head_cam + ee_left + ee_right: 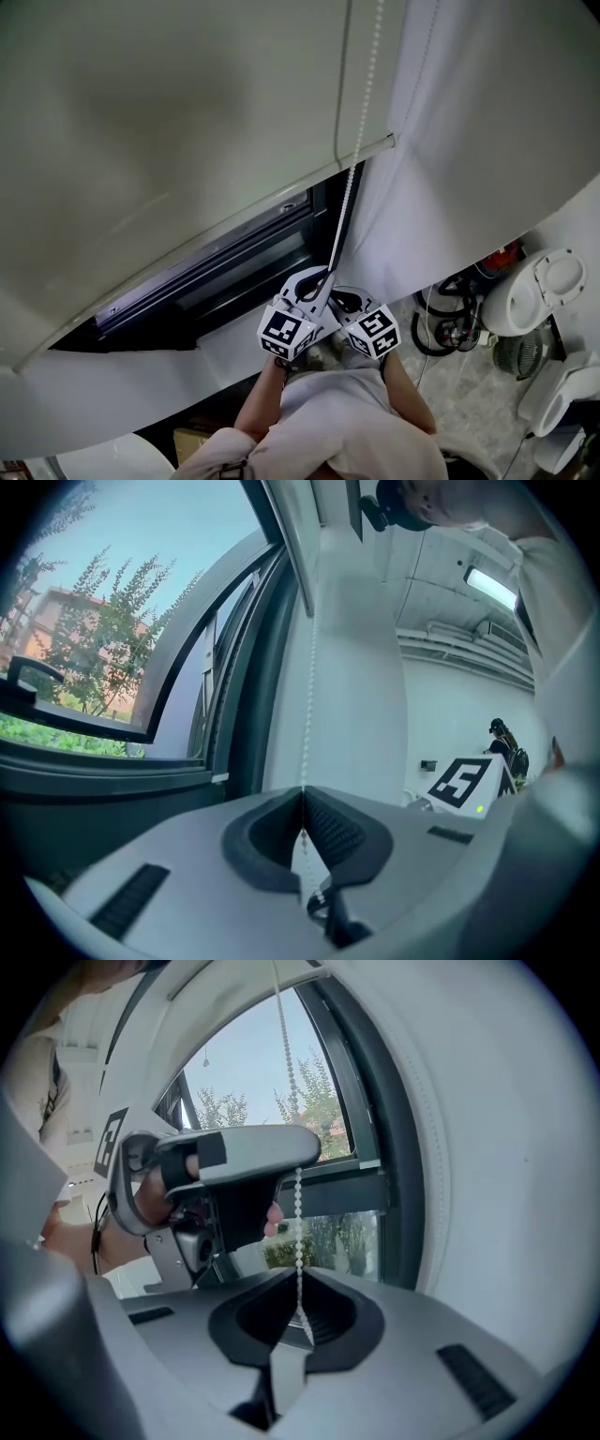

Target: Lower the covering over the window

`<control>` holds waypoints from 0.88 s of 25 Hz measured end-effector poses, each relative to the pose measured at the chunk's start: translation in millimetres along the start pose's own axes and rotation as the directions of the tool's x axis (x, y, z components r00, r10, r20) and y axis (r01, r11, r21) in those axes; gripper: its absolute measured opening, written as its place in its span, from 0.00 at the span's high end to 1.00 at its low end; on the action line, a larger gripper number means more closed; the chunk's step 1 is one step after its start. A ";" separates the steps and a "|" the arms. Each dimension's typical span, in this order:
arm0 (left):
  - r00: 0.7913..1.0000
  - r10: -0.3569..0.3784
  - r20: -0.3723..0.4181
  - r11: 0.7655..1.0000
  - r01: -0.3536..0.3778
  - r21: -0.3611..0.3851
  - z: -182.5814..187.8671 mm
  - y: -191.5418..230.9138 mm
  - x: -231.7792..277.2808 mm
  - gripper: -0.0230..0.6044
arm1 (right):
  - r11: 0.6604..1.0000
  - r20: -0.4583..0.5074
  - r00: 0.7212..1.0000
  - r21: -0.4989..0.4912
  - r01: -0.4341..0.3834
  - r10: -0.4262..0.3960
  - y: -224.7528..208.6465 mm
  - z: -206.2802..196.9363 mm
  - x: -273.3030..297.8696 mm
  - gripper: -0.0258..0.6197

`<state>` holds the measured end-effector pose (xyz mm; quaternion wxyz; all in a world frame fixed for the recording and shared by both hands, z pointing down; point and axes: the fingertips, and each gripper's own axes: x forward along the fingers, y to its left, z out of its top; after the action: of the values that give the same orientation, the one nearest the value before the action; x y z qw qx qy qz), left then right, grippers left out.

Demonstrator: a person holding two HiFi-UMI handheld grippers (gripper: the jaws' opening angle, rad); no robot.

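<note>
Now both grippers pinch the blind's chain.

At the left of our head view, the blind (pixel 169 141) covers most of the window (pixel 225 272). Its bottom rail slants across, and dark frame shows below it. We hold the left gripper (pixel 316 278) just under that rail, its jaws closed tight on the bead chain (pixel 353 178). Just beside it is our right gripper (pixel 340 298), lower down the chain, with its jaws likewise pressed together on the beads. A white curtain (pixel 450 141) hangs at the right.
</note>
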<state>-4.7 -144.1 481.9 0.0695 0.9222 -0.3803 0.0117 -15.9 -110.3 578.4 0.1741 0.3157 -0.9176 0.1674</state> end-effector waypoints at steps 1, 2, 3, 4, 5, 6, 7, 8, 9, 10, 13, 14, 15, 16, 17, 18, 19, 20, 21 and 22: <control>1.000 0.001 0.000 1.000 -0.001 0.002 0.3 0.1 -0.4 0.94 | 1.000 0.008 1.000 -0.011 0.006 -0.006 0.8 2.5 -4.2 0.94; 1.000 0.002 0.000 1.000 -0.002 0.003 0.7 0.3 -0.9 0.94 | 1.000 0.021 1.000 -0.018 0.013 -0.012 1.6 6.5 -9.4 0.92; 1.000 0.003 0.000 1.000 -0.003 0.005 1.2 0.4 -1.4 0.94 | 1.000 0.038 0.999 -0.024 0.019 -0.018 2.5 12.1 -15.5 0.89; 1.000 0.004 -0.001 1.000 -0.004 0.007 1.6 0.5 -1.8 0.94 | 0.999 0.056 0.998 -0.031 0.026 -0.024 3.4 18.7 -21.9 0.89; 1.000 0.005 -0.001 1.000 -0.005 0.009 1.9 0.6 -1.9 0.94 | 0.999 0.075 0.997 -0.040 0.033 -0.030 4.3 26.2 -28.4 0.88; 1.000 0.005 -0.001 1.000 -0.005 0.011 2.0 0.8 -1.7 0.94 | 0.998 0.094 0.995 -0.050 0.040 -0.035 5.1 34.1 -34.6 0.86; 1.000 0.005 -0.001 1.000 -0.005 0.011 1.9 0.9 -1.5 0.94 | 0.997 0.116 0.992 -0.060 0.048 -0.041 5.7 42.6 -40.7 0.85; 1.000 0.005 0.001 1.000 -0.005 0.011 1.5 1.1 -1.4 0.94 | 0.996 0.139 0.989 -0.070 0.057 -0.047 6.3 51.5 -46.7 0.85; 1.000 0.005 0.002 1.000 -0.005 0.010 0.9 1.1 -1.4 0.94 | 0.995 0.163 0.985 -0.079 0.068 -0.054 6.7 60.9 -52.7 0.84; 1.000 0.004 0.003 1.000 -0.005 0.009 0.3 1.1 -1.5 0.94 | 0.993 0.188 0.980 -0.088 0.080 -0.062 7.0 70.8 -58.7 0.84; 1.000 0.002 0.007 1.000 -0.002 0.007 -0.6 0.4 -1.8 0.94 | 0.986 0.256 0.963 -0.123 0.116 -0.081 8.3 102.7 -75.5 0.83; 1.000 0.001 0.007 1.000 -0.001 0.006 -0.9 -0.1 -1.9 0.94 | 0.982 0.277 0.957 -0.139 0.125 -0.082 9.4 113.8 -80.6 0.83; 1.000 0.001 0.008 1.000 -0.001 0.006 -1.1 -0.7 -1.9 0.94 | 0.979 0.297 0.951 -0.155 0.132 -0.082 10.6 124.7 -85.4 0.82; 1.000 0.000 0.008 1.000 0.000 0.007 -1.3 -1.4 -1.8 0.94 | 0.976 0.316 0.945 -0.169 0.139 -0.080 11.8 135.0 -89.6 0.82; 1.000 -0.001 0.008 1.000 0.000 0.008 -1.3 -2.1 -1.8 0.94 | 0.973 0.332 0.940 -0.182 0.145 -0.078 13.0 144.6 -93.0 0.81; 1.000 -0.001 0.008 1.000 0.001 0.009 -1.4 -2.7 -1.7 0.94 | 0.969 0.345 0.935 -0.195 0.150 -0.075 14.3 153.7 -95.6 0.81; 1.000 -0.002 0.009 1.000 0.002 0.009 -1.5 -3.2 -1.7 0.94 | 0.966 0.358 0.931 -0.208 0.155 -0.073 15.5 162.4 -97.6 0.81; 1.000 -0.003 0.010 1.000 0.003 0.009 -1.6 -3.7 -1.7 0.94 | 0.963 0.369 0.927 -0.220 0.159 -0.069 16.8 170.9 -99.1 0.81; 1.000 -0.004 0.011 1.000 0.004 0.009 -1.7 -4.2 -1.7 0.94 | 0.960 0.379 0.923 -0.230 0.161 -0.064 18.1 179.0 -100.4 0.81; 1.000 -0.004 0.010 1.000 0.004 0.009 -1.8 -4.8 -1.7 0.94 | 0.957 0.389 0.919 -0.240 0.163 -0.059 19.4 187.0 -101.5 0.81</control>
<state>-2.4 -139.3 483.0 0.0633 0.9234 -0.3786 0.0086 6.9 -121.0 366.3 0.0446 0.3675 -0.9284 -0.0323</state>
